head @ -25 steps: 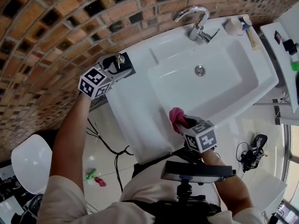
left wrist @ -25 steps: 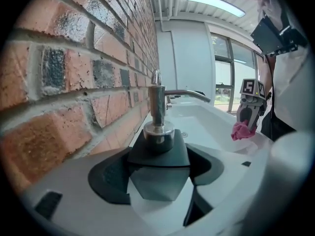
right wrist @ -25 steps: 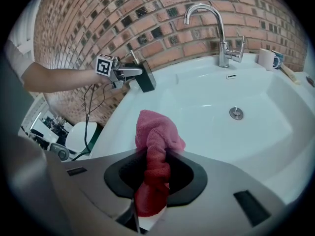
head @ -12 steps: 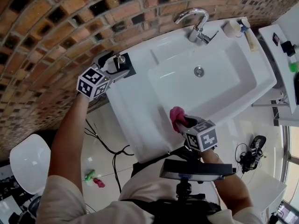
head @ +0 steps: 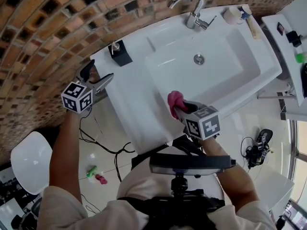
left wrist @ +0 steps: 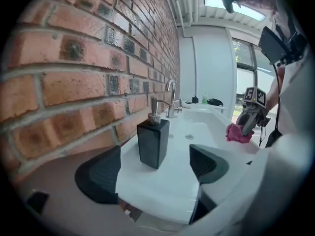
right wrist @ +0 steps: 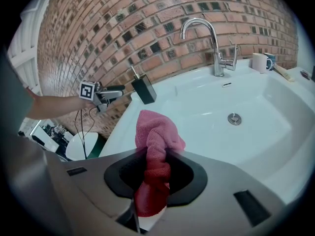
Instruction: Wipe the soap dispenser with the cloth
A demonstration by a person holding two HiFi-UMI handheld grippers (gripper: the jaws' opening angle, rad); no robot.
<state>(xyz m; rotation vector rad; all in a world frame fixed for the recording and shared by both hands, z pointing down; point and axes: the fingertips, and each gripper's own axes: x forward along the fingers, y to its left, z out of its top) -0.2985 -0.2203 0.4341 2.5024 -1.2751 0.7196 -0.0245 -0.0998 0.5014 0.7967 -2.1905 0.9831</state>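
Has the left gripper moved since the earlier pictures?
Yes. The left gripper drew back from the soap dispenser, which stands clear of it; its jaws have just been opening, nothing between them.

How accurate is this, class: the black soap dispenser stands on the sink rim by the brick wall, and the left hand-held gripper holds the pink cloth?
Wrong hand: the right hand-held gripper, not the left, holds the pink cloth, as the right gripper view shows. The left hand-held gripper has just been opening its jaws, with nothing between them. The rest is right.
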